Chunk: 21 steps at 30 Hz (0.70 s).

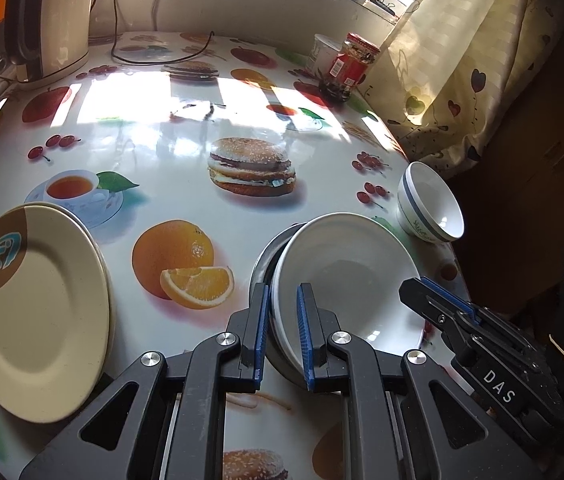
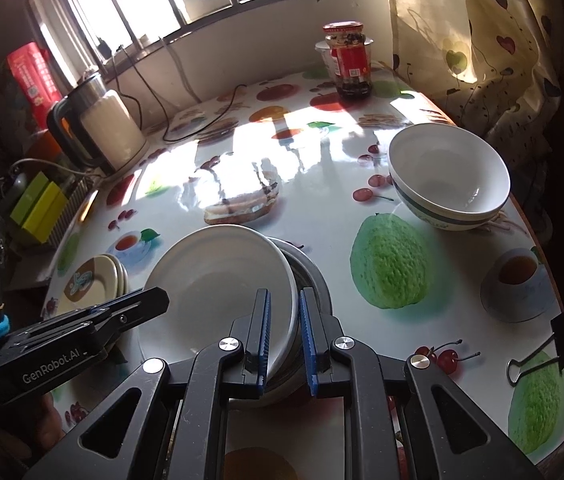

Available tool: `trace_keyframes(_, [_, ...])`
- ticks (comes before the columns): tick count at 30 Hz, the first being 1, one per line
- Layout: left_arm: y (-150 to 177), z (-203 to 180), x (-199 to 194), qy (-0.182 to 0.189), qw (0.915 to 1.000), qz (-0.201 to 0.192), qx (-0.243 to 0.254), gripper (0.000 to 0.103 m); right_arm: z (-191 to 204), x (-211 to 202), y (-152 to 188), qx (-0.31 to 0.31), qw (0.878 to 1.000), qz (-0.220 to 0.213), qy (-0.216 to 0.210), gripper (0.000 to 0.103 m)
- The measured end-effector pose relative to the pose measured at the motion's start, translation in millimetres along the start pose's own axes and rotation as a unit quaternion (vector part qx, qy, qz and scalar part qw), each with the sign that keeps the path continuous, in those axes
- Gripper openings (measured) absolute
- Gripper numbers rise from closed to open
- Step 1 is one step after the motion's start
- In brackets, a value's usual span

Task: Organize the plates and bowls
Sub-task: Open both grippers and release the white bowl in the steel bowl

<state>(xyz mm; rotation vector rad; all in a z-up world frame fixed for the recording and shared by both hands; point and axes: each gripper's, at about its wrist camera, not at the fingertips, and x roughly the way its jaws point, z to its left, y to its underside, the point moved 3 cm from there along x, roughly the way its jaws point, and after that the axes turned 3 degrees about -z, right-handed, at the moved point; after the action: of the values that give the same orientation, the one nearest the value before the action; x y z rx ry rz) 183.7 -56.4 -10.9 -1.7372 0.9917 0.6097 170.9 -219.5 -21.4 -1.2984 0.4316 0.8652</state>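
I have both claws, left (image 1: 284, 332) and right (image 2: 285, 336), clenched on opposite rims of the white dish (image 1: 346, 280) sitting tilted in the metal bowl (image 1: 259, 268) (near the table edge), so uneven lifting could slip it free.

The left claw (image 1: 284, 336) straddles the white plate's (image 1: 346, 276) rim, above a metal bowl (image 1: 259, 268).

"DAS" stands in white letters on the right gripper (image 1: 438, 300) body, at four o'clock in the left wrist view. "GenRobot.AI" stands on the left gripper (image 2: 137, 300) body, at eight o'clock in the right wrist view.
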Motion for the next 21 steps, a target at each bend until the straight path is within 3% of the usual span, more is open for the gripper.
trace_keyframes(21, [-4.9,-2.5,-6.4,0.004,0.9999,-0.013,0.003,0.015,-1.4,-4.9,-2.1,0.008,1.0,-0.007,-0.007,0.018])
